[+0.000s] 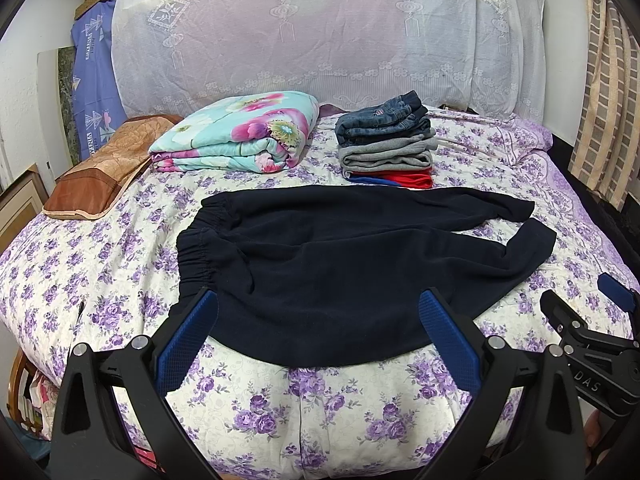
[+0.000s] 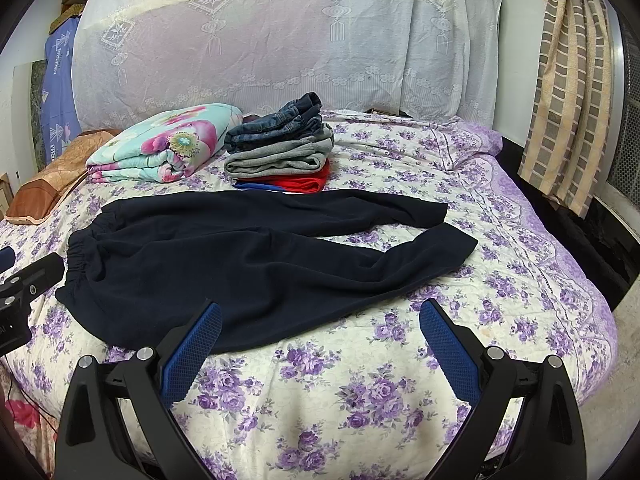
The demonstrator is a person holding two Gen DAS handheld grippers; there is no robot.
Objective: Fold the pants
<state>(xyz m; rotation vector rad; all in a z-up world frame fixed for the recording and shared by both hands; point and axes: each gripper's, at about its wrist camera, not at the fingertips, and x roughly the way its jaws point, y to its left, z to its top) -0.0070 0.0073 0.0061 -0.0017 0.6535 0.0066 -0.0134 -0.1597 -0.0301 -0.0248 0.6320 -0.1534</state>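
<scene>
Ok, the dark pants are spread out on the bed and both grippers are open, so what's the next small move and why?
Probably lower the left gripper onto the near edge of the dark pants by the waistband and close on it. The pants lie flat and unfolded, legs splayed apart towards the right. Both the left and the right gripper hover open and empty, so nothing can fold before a grasp.

Both wrist views near bed [image 1: 120, 248] foot, angled down toward headboard — left one offset leftward; shared: pants [image 1: 340, 264].
</scene>
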